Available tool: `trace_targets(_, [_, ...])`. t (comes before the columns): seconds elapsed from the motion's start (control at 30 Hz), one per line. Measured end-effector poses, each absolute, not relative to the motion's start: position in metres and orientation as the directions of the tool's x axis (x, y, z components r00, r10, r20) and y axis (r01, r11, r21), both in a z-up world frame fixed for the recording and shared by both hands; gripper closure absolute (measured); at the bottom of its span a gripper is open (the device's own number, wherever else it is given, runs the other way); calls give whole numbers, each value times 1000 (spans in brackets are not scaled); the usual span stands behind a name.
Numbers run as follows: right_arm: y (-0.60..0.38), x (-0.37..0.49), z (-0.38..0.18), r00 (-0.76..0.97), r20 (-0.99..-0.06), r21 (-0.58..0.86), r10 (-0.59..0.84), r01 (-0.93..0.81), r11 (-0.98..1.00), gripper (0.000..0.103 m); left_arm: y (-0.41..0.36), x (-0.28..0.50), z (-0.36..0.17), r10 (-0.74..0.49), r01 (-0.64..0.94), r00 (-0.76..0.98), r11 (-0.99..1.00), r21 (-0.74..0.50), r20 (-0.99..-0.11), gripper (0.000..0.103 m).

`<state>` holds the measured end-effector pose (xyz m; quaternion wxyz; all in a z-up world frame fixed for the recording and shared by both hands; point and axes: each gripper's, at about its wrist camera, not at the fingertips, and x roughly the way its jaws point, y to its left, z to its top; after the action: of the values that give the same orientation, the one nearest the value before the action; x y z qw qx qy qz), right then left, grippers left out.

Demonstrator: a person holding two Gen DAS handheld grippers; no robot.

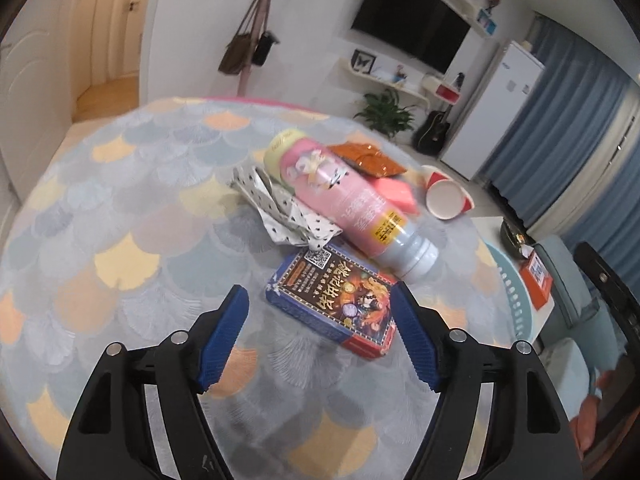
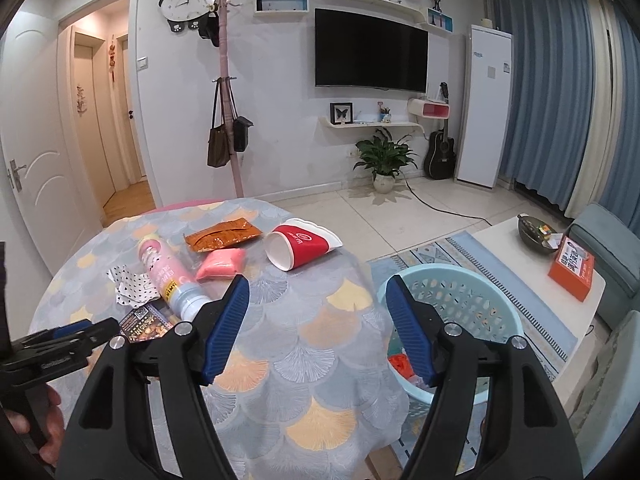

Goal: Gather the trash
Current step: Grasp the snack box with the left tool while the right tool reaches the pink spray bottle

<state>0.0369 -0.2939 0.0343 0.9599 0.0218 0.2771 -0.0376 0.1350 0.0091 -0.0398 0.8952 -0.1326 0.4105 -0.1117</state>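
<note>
the left gripper (image 1: 320, 320), jaws spread, hangs just above the dark printed card box (image 1: 334, 302), likely lining up to grasp it; the right gripper (image 2: 318, 316) waits, jaws apart and empty, near the pale blue plastic basket (image 2: 472, 300).

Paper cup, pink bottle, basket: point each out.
paper cup (image 2: 306, 242), right wrist view, red side wall.
pink bottle (image 1: 340, 192), left wrist view, label mid-body.
basket (image 2: 460, 276), right wrist view, far rim.

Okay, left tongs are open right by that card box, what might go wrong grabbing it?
1. The box lies flat and off-centre between the left tongs, nearer one finger, so closing may push it aside rather than clamp it.
2. The bottle lies on its side just behind the box; a nudge might roll it towards the table edge.
3. The basket stands below the table's far side, so a loosely held box could drop short.
</note>
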Motion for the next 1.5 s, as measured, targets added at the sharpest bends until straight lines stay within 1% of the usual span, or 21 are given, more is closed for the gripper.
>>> trace_targets(0.07, [-295,38,32,839,-541,26,-62,90,996,35,3,142,-46,-282,44,630,944,-328,-724,27])
trace_targets(0.2, [-302,40,27,832,-551,35,-63,98,995,35,-8,163,-56,-249,-41,605,939,-342,-757,24])
trace_targets(0.27, [-306,41,26,830,-555,39,-66,105,994,35,-15,171,-59,-209,-83,606,943,-322,-767,22])
trace_targets(0.4, [-319,44,23,824,-562,54,-71,122,991,35,-26,180,-64,-109,-137,603,962,-237,-790,22])
trace_targets(0.5, [-327,46,19,816,-573,69,-69,132,989,35,-37,183,-66,-33,-137,607,980,-145,-794,21])
trace_targets(0.6, [-329,48,16,811,-582,75,-66,134,988,35,-40,181,-66,-13,-108,616,989,-101,-788,21])
trace_targets(0.63, [-328,48,16,810,-583,75,-64,132,988,35,-40,180,-65,-32,-74,612,992,-98,-790,22])
trace_targets(0.7, [-325,50,14,807,-588,75,-55,121,990,35,-38,173,-64,-78,8,606,996,-92,-792,26])
trace_targets(0.9, [-304,61,7,793,-610,62,-9,59,996,35,-21,138,-60,-143,186,608,982,-34,-781,31])
trace_targets(1.0, [-287,70,0,775,-630,74,51,-5,997,32,-13,122,-60,-157,275,613,961,22,-774,31])
trace_targets(1.03, [-281,74,-2,768,-637,78,75,-32,996,31,-11,114,-60,-147,299,623,952,60,-768,30])
trace_targets(1.13, [-259,95,-11,722,-669,111,175,-135,985,30,2,102,-61,-96,279,640,953,114,-762,29])
trace_targets(1.2, [-250,108,-13,701,-682,128,206,-163,978,29,11,99,-60,-89,248,634,964,93,-769,26])
trace_targets(1.3, [-232,126,-12,660,-690,186,298,-235,954,29,21,91,-55,-104,218,631,975,47,-769,22])
trace_targets(1.33, [-227,131,-12,651,-691,193,315,-254,948,29,24,87,-53,-112,204,632,979,25,-767,19])
trace_targets(1.5, [-195,154,-12,606,-717,173,343,-323,931,24,28,81,-59,-179,178,593,980,-90,-785,18])
